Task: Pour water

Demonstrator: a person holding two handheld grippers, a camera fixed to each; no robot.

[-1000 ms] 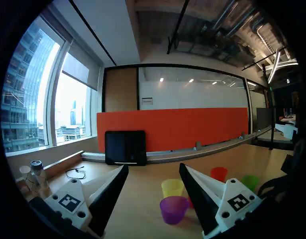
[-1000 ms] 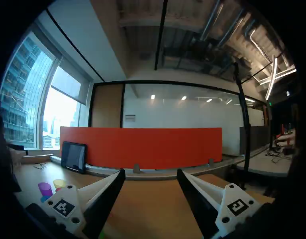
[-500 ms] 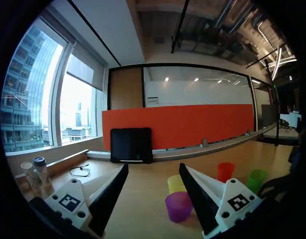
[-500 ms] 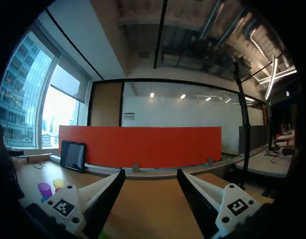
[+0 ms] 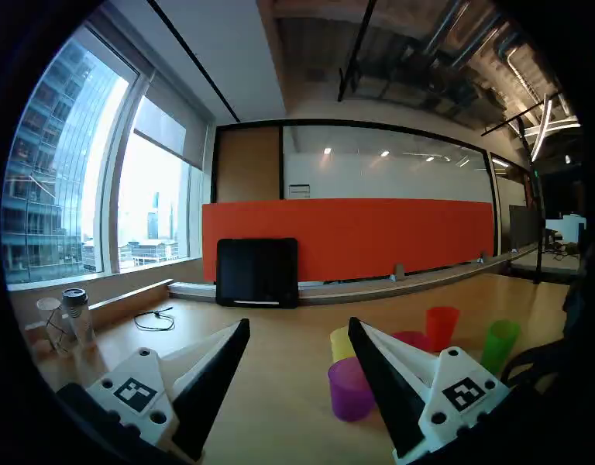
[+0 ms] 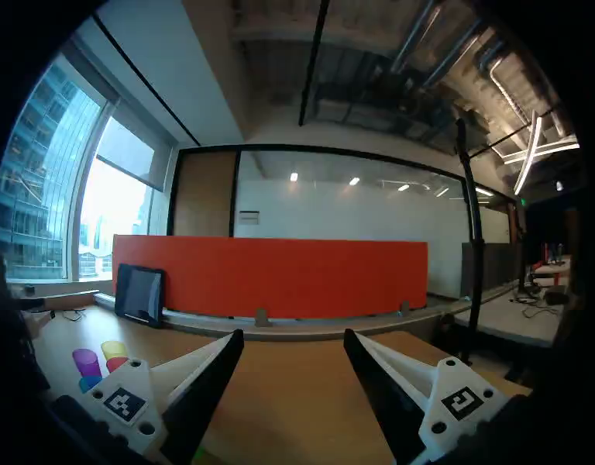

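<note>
Left gripper [image 5: 297,321] tipped down | fingers [image 5: 216,368] apart | purple cup [image 5: 345,391] beside, desk [image 5: 290,364] beyond

I see a big office room. Tall windows [image 5: 73,201] on the left let in bright daylight, with city towers outside. A long orange board [image 5: 352,236] stands at the back of the wood table [image 5: 282,387]. Behind it is a glass wall [image 5: 383,174] and a brown panel [image 5: 247,163]. Pipes [image 5: 452,46] run across the dark ceiling. Strip lights [image 6: 526,155] glow on the right.
</note>
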